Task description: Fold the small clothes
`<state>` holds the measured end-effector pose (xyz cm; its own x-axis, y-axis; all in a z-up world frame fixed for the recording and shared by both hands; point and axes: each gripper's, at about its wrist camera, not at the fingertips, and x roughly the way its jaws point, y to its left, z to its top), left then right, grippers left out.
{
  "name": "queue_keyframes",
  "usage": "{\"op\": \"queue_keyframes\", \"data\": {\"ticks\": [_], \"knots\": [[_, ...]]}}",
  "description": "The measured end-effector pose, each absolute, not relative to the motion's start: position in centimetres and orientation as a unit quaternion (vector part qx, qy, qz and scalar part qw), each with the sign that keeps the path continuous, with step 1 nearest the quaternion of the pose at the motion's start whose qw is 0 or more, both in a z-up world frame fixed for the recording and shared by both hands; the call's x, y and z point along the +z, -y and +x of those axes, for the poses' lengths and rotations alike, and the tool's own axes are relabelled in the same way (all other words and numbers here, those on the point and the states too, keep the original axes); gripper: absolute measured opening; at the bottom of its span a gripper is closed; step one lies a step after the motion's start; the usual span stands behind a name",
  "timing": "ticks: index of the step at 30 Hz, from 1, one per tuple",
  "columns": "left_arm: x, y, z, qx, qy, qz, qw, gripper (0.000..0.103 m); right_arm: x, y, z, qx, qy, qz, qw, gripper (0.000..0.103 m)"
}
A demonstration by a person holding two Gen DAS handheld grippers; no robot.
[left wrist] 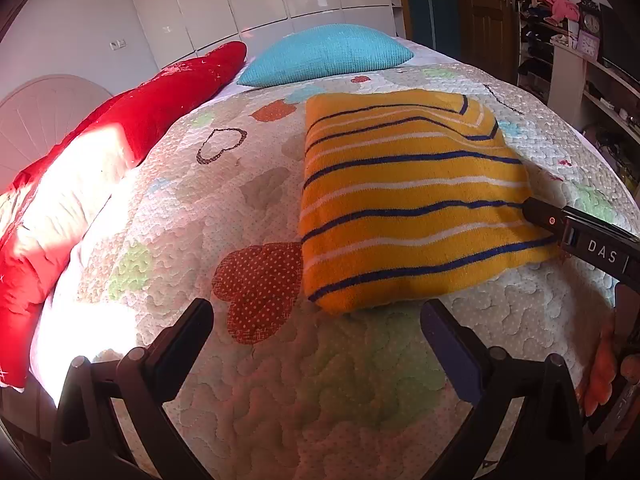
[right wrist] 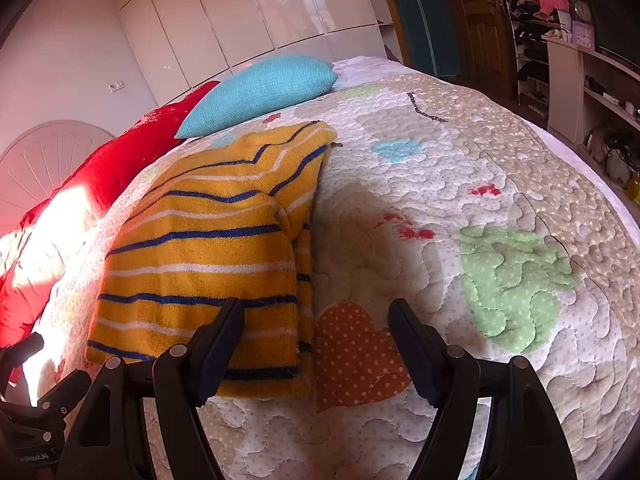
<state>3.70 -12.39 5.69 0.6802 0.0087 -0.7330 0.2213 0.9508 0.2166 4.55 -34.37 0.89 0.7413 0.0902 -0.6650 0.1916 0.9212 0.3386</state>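
Note:
A yellow knitted garment with blue and white stripes (left wrist: 412,196) lies folded into a rectangle on the quilted bed cover (left wrist: 248,380). My left gripper (left wrist: 316,320) is open and empty, just in front of its near edge. My right gripper (right wrist: 316,320) is open and empty over the garment's near right corner (right wrist: 208,264); its left finger (right wrist: 224,332) overlaps the fabric. In the left wrist view the right gripper shows only as a black body (left wrist: 580,240) at the garment's right edge.
A turquoise pillow (left wrist: 328,54) and a red cushion (left wrist: 132,124) lie at the head of the bed. White wardrobes (right wrist: 248,12) stand behind. Shelves with clutter (right wrist: 560,32) and a wooden door are at the right.

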Motion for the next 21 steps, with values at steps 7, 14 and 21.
{"op": "queue_keyframes", "data": {"ticks": [7,14,21], "knots": [[5.4,12.4,3.8,-0.061,-0.401,0.144,0.903,0.103,0.8,34.4,4.6,-0.026,-0.360,0.198,0.911,0.080],[5.2,12.3,3.9,-0.064,-0.405,0.143,0.901,0.103,0.8,34.4,4.5,-0.027,-0.359,0.198,0.912,0.080],[7.0,12.0,4.3,-0.105,-0.388,0.115,0.909,0.103,3.2,35.0,2.7,-0.050,-0.314,0.191,0.929,0.080]]}}
